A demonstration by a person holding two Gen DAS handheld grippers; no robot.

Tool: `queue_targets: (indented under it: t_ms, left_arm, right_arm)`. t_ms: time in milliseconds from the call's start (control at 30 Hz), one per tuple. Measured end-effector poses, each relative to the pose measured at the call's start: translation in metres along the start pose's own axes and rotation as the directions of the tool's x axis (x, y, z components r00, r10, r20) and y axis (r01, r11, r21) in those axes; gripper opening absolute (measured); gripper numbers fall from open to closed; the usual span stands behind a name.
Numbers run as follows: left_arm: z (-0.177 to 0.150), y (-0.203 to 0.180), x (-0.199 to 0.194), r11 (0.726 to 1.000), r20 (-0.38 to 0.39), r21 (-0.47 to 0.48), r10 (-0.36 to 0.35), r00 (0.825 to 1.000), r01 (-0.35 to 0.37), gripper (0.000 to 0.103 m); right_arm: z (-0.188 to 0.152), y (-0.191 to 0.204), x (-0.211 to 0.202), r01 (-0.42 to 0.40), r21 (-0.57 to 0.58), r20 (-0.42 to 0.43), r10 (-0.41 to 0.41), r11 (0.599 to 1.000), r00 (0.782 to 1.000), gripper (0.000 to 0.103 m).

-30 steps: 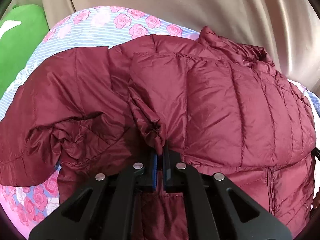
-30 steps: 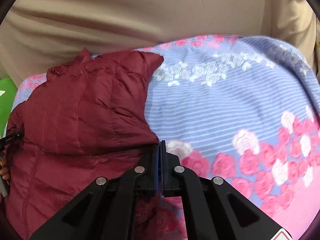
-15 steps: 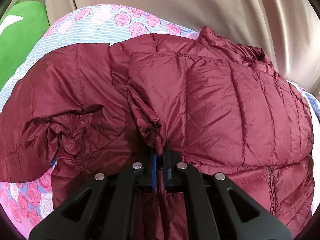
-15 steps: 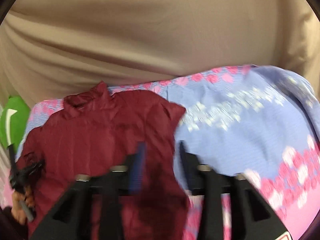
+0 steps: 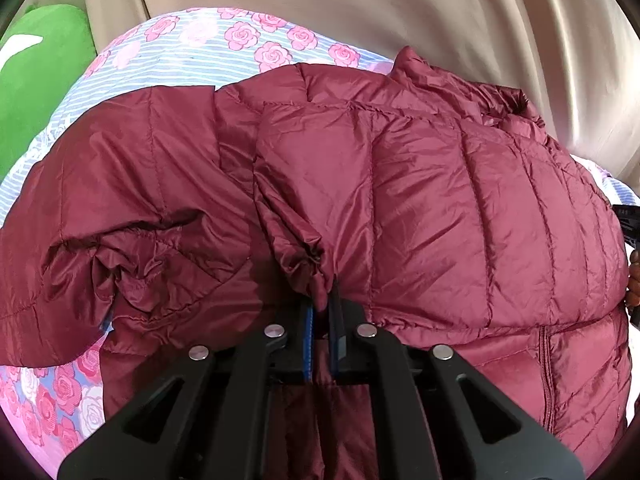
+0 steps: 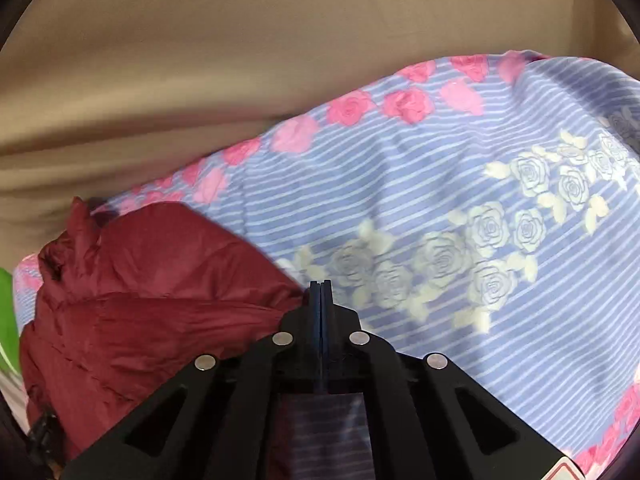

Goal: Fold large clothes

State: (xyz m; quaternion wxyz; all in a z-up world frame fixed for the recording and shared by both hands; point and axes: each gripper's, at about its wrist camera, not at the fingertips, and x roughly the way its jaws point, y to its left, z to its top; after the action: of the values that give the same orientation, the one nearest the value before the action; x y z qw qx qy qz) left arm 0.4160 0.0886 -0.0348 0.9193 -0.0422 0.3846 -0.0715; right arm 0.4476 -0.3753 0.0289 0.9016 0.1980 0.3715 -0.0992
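A maroon quilted jacket (image 5: 440,200) lies spread on a floral bedsheet (image 5: 200,52). One sleeve is folded across its body, and my left gripper (image 5: 320,304) is shut on that sleeve's gathered cuff (image 5: 308,268). The other sleeve lies crumpled at the left. In the right wrist view the jacket (image 6: 160,300) fills the lower left. My right gripper (image 6: 321,284) hovers at its right edge, over the sheet (image 6: 440,180). Its jaws have come together, and nothing shows between them.
Beige fabric (image 5: 400,8) rises behind the bed. A green cushion (image 5: 36,80) lies at the far left. At the right rim of the left wrist view a black part of the other gripper (image 5: 628,224) and a person's fingers (image 5: 634,280) show.
My right gripper opened, left the jacket's near edge, swung along the jacket's right side and shut again. The left gripper kept still with the cuff in it.
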Motion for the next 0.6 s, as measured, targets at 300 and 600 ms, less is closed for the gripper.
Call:
queue_targets:
  t_ms: [300,600]
  left_arm:
    - [0.001,0.002,0.001,1.000,0.001,0.002,-0.007,1.000,0.007,0.005]
    - [0.000,-0.005,0.003,0.999,-0.007,0.034,-0.001,1.000,0.001,0.012]
  right_arm:
    - [-0.079,0.003,-0.098,-0.207,-0.142,0.014,0.212,0.968,0.977,0.064]
    - [-0.116,-0.004,-0.058,-0.054,-0.219,-0.073,0.039,0.974,0.997,0.004]
